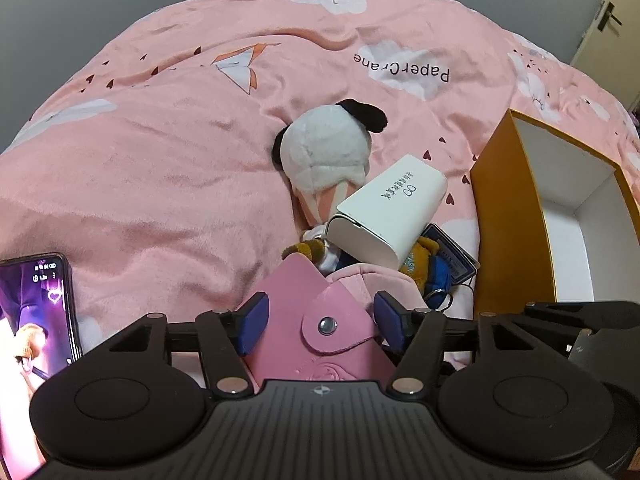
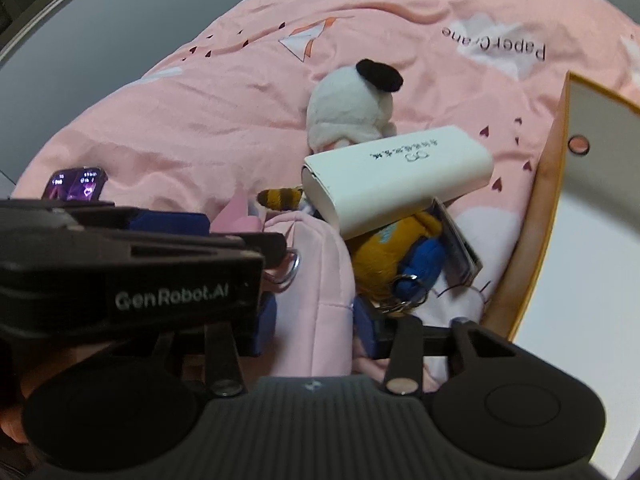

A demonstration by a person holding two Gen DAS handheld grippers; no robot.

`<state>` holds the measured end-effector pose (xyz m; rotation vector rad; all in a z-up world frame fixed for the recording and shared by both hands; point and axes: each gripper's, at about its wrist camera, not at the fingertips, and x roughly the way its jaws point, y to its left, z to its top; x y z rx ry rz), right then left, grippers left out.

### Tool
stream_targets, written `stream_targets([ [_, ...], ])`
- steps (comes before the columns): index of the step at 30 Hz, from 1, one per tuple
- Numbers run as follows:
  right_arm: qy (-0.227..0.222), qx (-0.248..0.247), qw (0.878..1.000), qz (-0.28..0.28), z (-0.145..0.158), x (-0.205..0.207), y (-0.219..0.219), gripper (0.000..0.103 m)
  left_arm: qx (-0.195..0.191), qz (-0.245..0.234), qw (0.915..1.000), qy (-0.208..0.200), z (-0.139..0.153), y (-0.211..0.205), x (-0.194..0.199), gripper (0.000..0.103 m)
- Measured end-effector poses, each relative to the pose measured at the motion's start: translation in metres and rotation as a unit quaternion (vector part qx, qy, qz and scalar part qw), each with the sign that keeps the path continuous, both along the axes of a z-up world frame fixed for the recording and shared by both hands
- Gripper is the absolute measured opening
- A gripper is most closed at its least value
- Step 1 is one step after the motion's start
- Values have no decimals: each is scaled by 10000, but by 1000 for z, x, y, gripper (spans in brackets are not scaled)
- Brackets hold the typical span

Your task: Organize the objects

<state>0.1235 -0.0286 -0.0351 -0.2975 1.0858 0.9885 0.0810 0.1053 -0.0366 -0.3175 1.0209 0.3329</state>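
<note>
The left claw (image 1: 322, 322) grips a pink snap-button pouch (image 1: 316, 336); beside it the right claw (image 2: 314, 320) pinches a pink fabric bag (image 2: 316, 280). Ahead lie a white case (image 1: 390, 216) and plush keychains (image 2: 400, 260), with the orange box (image 1: 508, 216) to the right. Lifting either may snag the keyrings and topple the case.

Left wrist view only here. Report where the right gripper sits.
Observer: The right gripper has its pads on either side of a pale pink bag; I cannot tell if it is clamped.
Operator: Check the orange box's wall.
Observer: The orange box has a round hole in its white inner wall.
Operator: Look under my left gripper.
Observer: A metal ring hangs just beneath the left gripper.
</note>
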Motion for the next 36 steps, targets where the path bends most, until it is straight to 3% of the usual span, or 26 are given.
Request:
stream_targets([
  [4,14,137,9999,64,13,-5,-4,37,20,-222,9998,-10,7,0,-8,61],
  [8,82,163,9997,173,17,-8,-5,37,-141,-480,9987,-35,16,7,-20,44],
  [14,232,190,9995,33,7,-4,-3,46,-38,-352,9994,55,25,23,-37,26],
  [16,233,205,9995,-46,6,-4,-4,40,-50,-238,9995,188,22,31,-41,26],
  [21,230,460,9987,-26,15,-10,-7,35,-635,-20,9976,271,8,43,-40,32],
  [26,143,386,9991,-117,10,-12,-6,35,-538,-112,9982,246,2,38,-38,29],
  [31,132,612,9972,-405,14,-13,-20,29,-535,-209,9983,-54,13,35,-47,27],
  [36,-86,1033,9919,-738,43,-15,-45,28,-479,-445,9960,-603,41,25,-51,24],
])
